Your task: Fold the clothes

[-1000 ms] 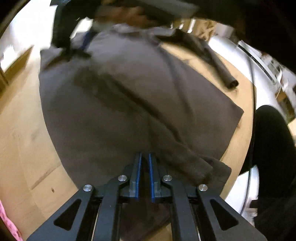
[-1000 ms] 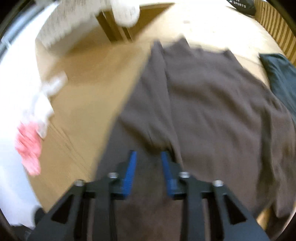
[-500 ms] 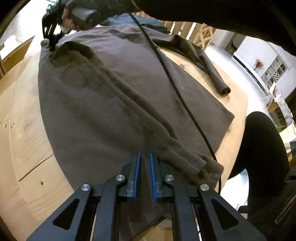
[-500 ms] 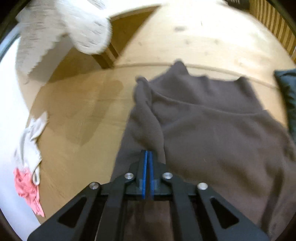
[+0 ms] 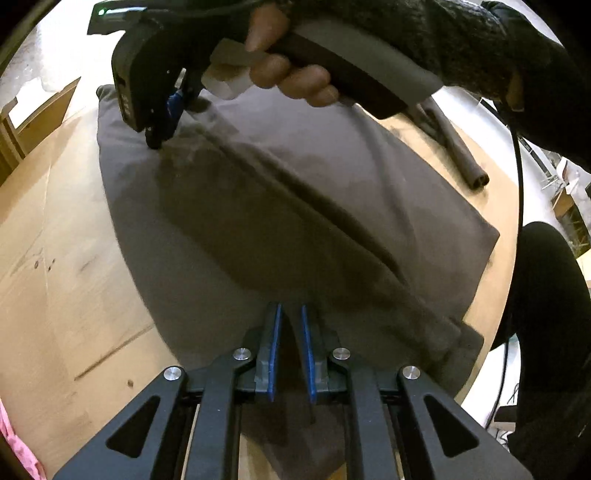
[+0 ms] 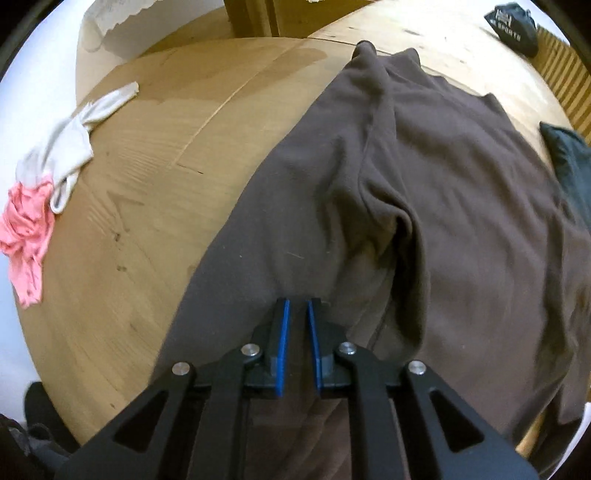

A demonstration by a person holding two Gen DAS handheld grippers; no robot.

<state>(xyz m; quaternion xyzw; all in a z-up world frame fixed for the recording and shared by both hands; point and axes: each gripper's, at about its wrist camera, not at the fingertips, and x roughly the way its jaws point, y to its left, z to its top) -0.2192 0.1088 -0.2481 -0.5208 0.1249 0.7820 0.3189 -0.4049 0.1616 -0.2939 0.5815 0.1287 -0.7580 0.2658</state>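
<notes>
Right gripper (image 6: 298,345), clamped on the fold half a second ago, now has a narrow gap; left gripper (image 5: 291,350) also narrow, empty. Brown sweater (image 6: 424,192) lies on the wooden table (image 6: 147,184), sleeve folded in, released.

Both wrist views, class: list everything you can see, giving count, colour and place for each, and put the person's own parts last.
Brown garment: one, dark brown, spread across the table, one sleeve folded over its body.
Wooden table: one, light wood, under everything.
White cloth: one, off-white, near the table's left edge in the right wrist view.
Pink cloth: one, pink, beside the white cloth at the edge.
Dark garment: one, dark teal, at the brown garment's far right.
Black bag: one, black with white lettering, far corner.
Left gripper: black with blue pads, slightly parted over the hem.
Right gripper: same, slightly parted over the garment's shoulder end.
Right hand: gripping the right gripper's handle.
</notes>
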